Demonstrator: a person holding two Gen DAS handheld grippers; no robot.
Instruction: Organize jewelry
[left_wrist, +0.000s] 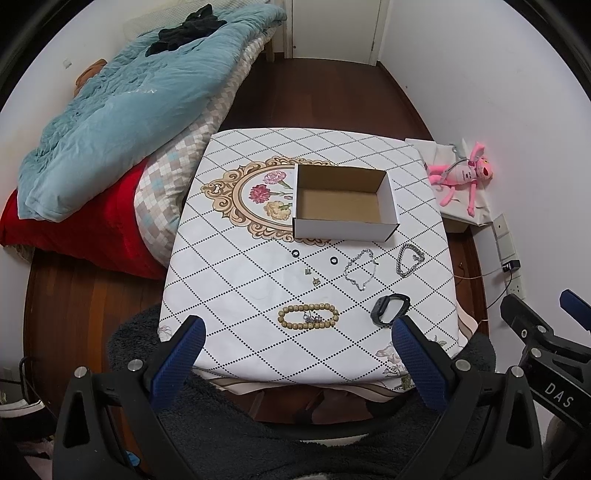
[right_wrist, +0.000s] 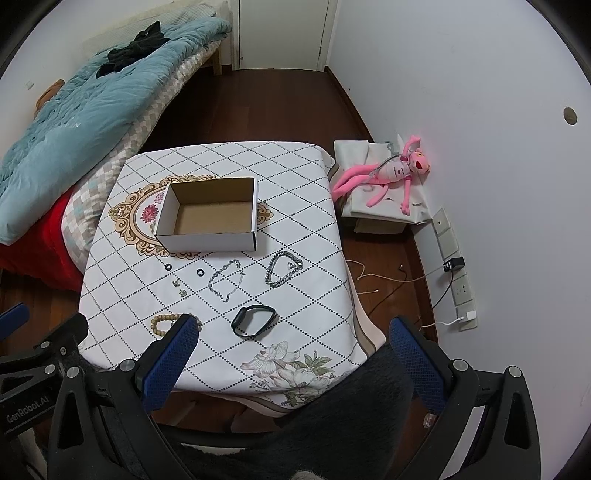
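Observation:
An empty white cardboard box stands open on the table. In front of it lie two black rings, two small earrings, a thin silver chain, a thick silver bracelet, a black fitness band and a wooden bead bracelet. My left gripper is open and empty above the table's near edge. My right gripper is open and empty at the near right corner.
A bed with a blue quilt and red blanket lies left of the table. A pink plush toy sits on a box at the right wall. Cables and sockets are on the right. A dark fuzzy fabric lies below the grippers.

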